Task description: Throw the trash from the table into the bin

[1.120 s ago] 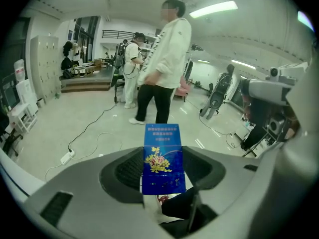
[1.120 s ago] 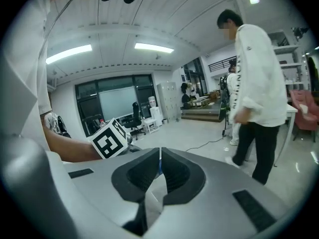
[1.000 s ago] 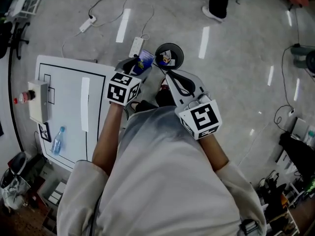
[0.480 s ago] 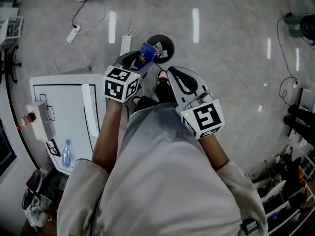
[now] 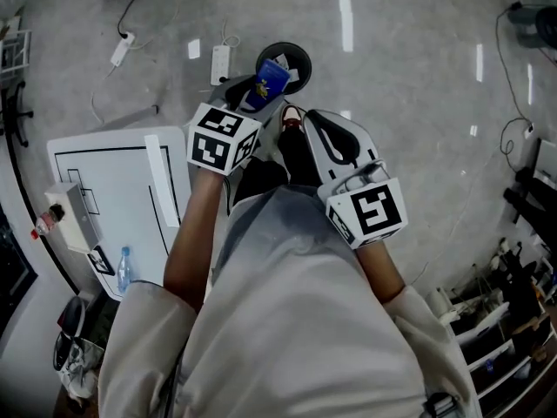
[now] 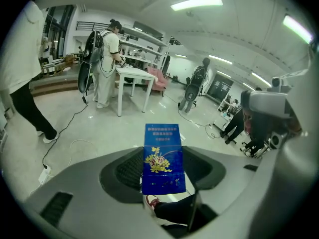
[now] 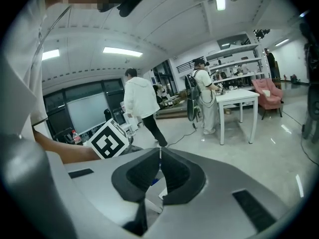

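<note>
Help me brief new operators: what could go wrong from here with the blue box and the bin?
1. The blue cardboard box in the left gripper seems to hang over the small round black bin's edge, not its middle; released now, it might clip the rim and miss.
2. A white power strip lies on the floor beside the bin; a step closer could snag it.

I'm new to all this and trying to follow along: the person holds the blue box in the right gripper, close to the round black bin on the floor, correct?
Not quite. The blue box sits between the jaws of the left gripper, as the left gripper view shows. The right gripper is shut and empty. The rest holds: the box is close to the round black bin.
</note>
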The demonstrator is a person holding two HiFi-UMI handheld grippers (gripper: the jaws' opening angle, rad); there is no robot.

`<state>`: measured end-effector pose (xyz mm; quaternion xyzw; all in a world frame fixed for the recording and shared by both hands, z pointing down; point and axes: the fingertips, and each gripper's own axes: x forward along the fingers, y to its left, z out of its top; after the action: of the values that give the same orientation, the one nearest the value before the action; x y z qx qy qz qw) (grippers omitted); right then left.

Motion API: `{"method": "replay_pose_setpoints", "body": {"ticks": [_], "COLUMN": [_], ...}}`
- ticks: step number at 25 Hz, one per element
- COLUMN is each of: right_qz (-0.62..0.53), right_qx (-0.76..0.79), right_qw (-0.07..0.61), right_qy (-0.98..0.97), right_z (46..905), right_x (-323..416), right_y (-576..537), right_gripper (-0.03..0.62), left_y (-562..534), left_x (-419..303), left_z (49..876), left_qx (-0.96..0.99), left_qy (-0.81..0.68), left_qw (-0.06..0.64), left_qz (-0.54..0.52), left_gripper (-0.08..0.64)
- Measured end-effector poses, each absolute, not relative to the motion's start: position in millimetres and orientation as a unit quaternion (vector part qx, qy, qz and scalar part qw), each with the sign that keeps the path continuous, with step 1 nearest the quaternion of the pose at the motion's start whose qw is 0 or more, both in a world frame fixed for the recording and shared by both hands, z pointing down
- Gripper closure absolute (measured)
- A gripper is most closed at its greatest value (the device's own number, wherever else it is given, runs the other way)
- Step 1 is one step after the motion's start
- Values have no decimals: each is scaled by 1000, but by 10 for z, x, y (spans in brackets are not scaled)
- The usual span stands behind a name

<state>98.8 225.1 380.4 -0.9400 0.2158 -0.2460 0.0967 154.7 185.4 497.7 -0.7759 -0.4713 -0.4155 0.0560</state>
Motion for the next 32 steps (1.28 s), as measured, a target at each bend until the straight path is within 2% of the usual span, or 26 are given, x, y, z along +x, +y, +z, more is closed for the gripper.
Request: {"method": "replay_pose_setpoints", "body": {"ticks": [8,21,32], "right_qz": [-264,-301,-330], "right_qx": [-932,-921,-905], "right_qw": [126,150,179], "right_qy": [212,199,201], "right_z": [4107,4880,5559], "right_x": [1059,1055,1033], "right_y": [2119,2292,2276], "right_gripper": [568,568,568], "left_y": [1821,2042,1943], "left_x": [1591,1469,1647], "left_z": [5243,6112,6842], "left_qx": [-768,-753,-766], "left_qy": [-472,-470,-432], "left_qw": [61,60,37], "left_qz": [-429,-458,-475], "left_gripper": [316,316,316]}}
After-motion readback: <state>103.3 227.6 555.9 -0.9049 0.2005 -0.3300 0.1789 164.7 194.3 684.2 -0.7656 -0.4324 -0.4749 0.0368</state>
